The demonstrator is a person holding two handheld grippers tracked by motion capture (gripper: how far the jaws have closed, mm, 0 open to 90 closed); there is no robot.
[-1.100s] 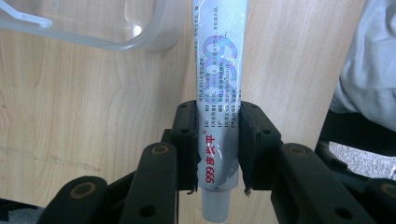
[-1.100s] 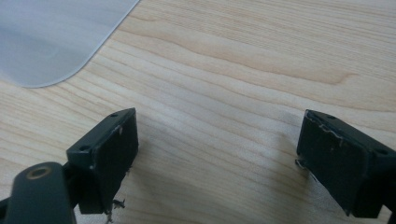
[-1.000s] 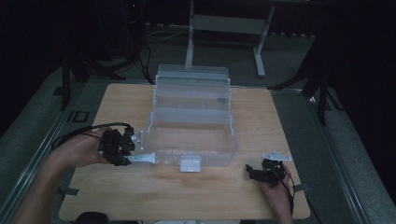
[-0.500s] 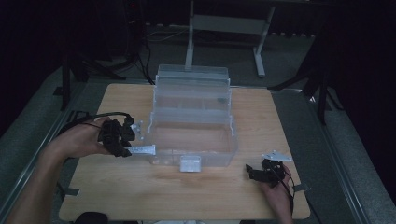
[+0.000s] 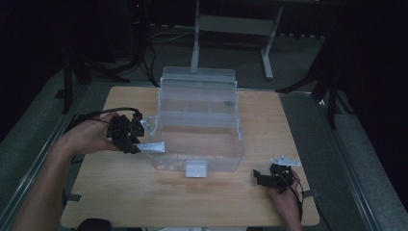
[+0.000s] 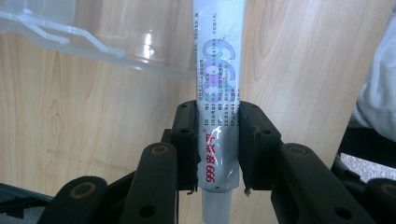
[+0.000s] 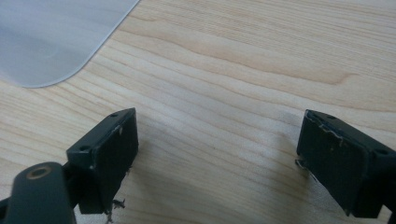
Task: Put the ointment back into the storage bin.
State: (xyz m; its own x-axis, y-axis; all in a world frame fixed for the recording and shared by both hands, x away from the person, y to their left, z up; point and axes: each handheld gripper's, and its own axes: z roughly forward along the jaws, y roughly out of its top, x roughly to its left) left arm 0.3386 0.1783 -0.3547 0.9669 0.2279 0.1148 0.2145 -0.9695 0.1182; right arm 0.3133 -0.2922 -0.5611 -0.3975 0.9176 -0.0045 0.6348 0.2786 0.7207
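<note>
A white tube [image 6: 215,107] with red and blue print is clamped near its capped end by my left gripper [image 6: 216,140], which is shut on it. In the high view that left gripper [image 5: 134,144] hovers at the left wall of a clear plastic box [image 5: 202,125], the tube [image 5: 151,146] pointing right toward the box. The box's lid stands open at the back. My right gripper [image 7: 217,154] is open, nothing between its pads, low over bare wood. From above, the right gripper [image 5: 262,179] sits at the table's front right, beside the box's corner.
The wooden table [image 5: 144,197] has free surface in front of the box. A white latch [image 5: 196,168] sticks out of the box's front wall. A corner of the box's base [image 7: 51,42] lies ahead of the right gripper. Dark floor and stand legs surround the table.
My left hand has risen and shifted toward the back along the box's left wall, carrying the tube. The right hand has stayed put.
</note>
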